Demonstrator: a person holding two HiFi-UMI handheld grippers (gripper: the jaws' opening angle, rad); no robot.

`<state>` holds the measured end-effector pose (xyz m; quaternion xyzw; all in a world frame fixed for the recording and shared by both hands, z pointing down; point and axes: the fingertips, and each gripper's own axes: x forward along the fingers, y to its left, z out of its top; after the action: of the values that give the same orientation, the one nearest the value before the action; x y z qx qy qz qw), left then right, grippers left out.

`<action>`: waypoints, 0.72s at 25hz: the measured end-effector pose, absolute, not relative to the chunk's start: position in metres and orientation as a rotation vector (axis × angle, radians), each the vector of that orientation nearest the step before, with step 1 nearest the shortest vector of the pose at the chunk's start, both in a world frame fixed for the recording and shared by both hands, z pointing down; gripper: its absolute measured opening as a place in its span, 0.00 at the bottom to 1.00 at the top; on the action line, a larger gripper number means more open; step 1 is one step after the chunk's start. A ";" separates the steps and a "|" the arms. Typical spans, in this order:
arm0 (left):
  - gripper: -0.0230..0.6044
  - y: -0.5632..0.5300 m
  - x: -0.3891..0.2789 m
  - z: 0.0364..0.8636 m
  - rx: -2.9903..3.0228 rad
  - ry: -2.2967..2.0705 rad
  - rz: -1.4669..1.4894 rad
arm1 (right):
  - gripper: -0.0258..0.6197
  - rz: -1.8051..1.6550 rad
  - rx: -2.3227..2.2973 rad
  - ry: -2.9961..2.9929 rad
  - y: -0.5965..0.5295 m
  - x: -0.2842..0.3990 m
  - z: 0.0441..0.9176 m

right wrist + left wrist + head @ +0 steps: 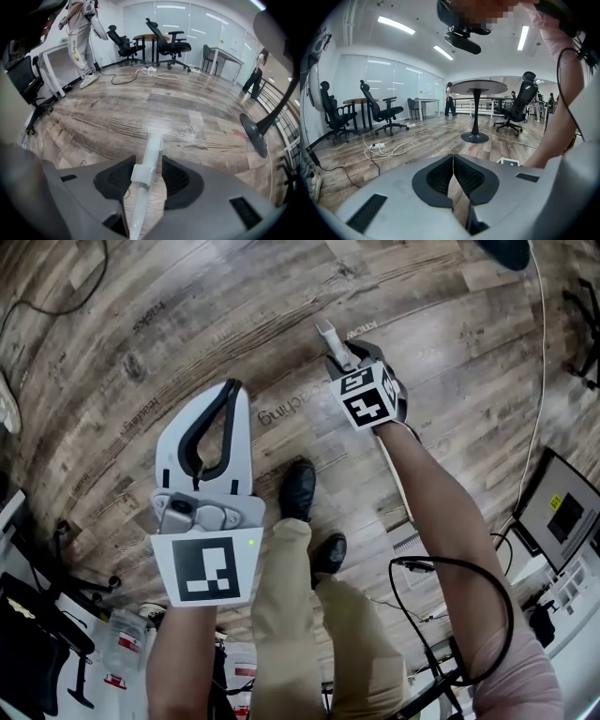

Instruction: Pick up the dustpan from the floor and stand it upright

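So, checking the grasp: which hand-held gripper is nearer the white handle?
Right: the right hand-held gripper grips the handle; the left hand-held gripper is apart, shut, empty.

The left gripper (230, 395), at the head view's lower left, has its jaws meeting at the tips with nothing between them. The right gripper (345, 357), at upper centre, clamps a white handle (152, 145). The bare right forearm (441, 502) reaches in from the lower right.

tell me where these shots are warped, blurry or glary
Head view: the floor planks bow from the wide lens, otherwise it is sharp. Left gripper view: dark rounded corners, and the ceiling lights blow out white. Right gripper view: the handle between the jaws is soft and washed out, and the floor carries a pale sheen.
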<state>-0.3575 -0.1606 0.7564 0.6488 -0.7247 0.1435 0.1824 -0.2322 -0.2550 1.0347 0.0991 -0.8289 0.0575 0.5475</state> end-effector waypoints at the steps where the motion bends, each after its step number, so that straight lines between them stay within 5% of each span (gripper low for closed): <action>1: 0.06 -0.160 -0.357 0.756 1.831 -2.044 0.410 | 0.32 0.133 0.233 -1.960 -0.256 -0.232 1.036; 18: 0.06 -0.160 -0.321 0.691 1.890 -2.049 0.393 | 0.24 0.112 0.315 -2.005 -0.262 -0.213 0.959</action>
<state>-0.3209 -0.1602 0.6906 0.6625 -0.7181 0.1378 0.1624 -0.2133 -0.2616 0.9588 0.1317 -0.8387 0.0468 0.5264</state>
